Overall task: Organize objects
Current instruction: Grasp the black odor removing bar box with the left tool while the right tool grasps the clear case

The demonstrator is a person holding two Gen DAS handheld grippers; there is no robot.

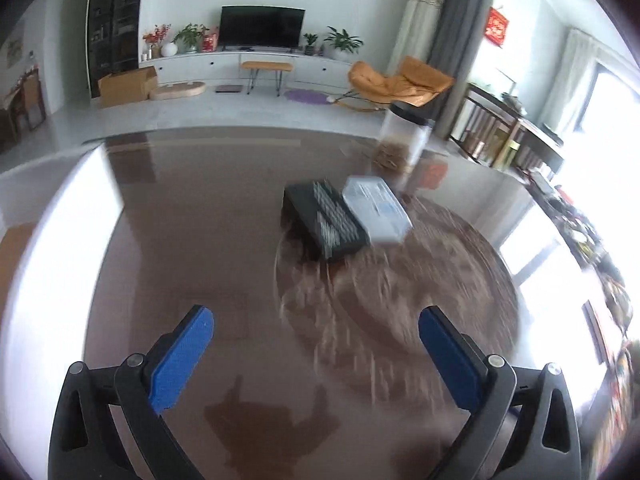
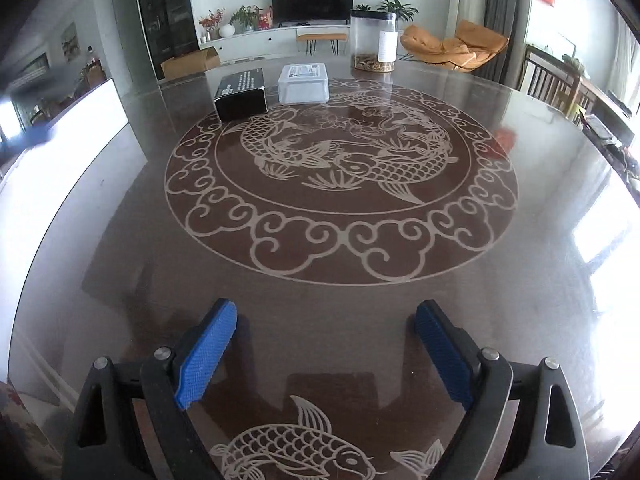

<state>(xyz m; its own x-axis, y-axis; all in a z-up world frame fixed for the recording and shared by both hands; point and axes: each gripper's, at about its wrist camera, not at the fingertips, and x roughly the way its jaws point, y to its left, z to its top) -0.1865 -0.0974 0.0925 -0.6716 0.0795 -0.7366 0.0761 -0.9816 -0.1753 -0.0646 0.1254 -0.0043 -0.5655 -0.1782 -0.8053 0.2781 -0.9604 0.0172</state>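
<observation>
Objects: black box, clear lidded box and tall clear canister — all three stand at the far side of the round table, beyond the carved fish medallion.
Black box: just left of the clear lidded box, close beside it; whether they touch, cannot tell.
Canister: dark lid, brownish contents at the bottom; behind and right of the two boxes, near the far rim.
Left gripper: jaws wide apart, nothing between the blue pads; over bare tabletop, well apart from the boxes. Left wrist view is smeared, so detail there is poor.
Right gripper: jaws wide apart too, empty; over the near part of the table, pointing down and forward at the medallion.
Step in hand: judged as the approach — neither gripper has anything, all three objects rest on the table.
Next move calls for: reaching across the medallion to the far group, squaring one gripper to a box's narrower sides, jaws kept wide until the pads straddle it.
Caution: glossy tabletop; a box could slide if nudged before the grip closes.
</observation>
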